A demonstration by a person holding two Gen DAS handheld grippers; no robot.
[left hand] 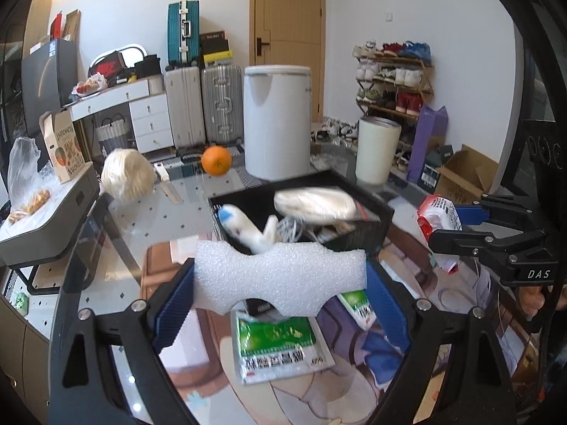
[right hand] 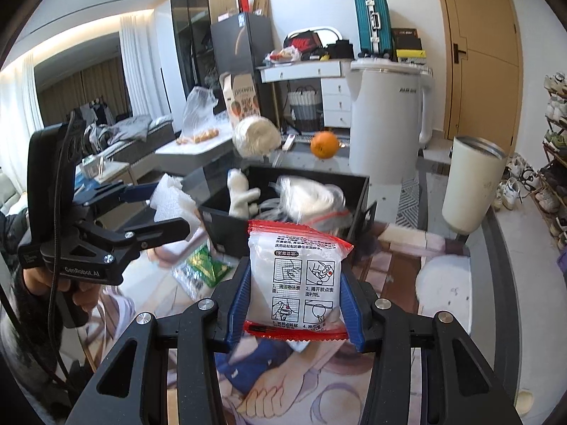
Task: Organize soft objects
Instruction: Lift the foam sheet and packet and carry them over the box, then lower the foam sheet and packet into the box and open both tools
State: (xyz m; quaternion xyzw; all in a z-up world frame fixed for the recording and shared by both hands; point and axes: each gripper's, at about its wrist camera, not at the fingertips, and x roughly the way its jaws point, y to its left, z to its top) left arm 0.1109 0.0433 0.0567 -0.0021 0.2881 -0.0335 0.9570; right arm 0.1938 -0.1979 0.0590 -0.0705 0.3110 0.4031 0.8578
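White foam block (left hand: 280,276) up in the air now, clamped across its length between the blue pads of the left tool (left hand: 280,304), over the near part of the tabletop (left hand: 184,212) and just short of the black bin (left hand: 368,226). It looks featherweight and squashy; the pads seem to sit at its two ends without biting in much, and the scalloped cut-outs top and bottom leave the middle thin, so the ends are the sensible place to hold. Squeeze harder and I'd expect it to dent or buckle at that waist.

Over to the right tool (right hand: 294,304): narrow and gripping a red-edged plastic pouch (right hand: 296,279) by its two side edges, printed panel facing the camera, also held clear above the tabletop in front of the bin. Slick film, soft filling, likely light; a pinch on the sides could let it slide, so the sealed red seams look like the firmer purchase.

The bin sits mid-tabletop and already holds a white plush toy (left hand: 248,230) and a bagged white bundle (left hand: 315,203). Beneath the foam, green packets (left hand: 276,340) lie flat near the front edge. Farther back, an orange (left hand: 216,160) and a pale round bundle (left hand: 127,175) sit toward the far edge.
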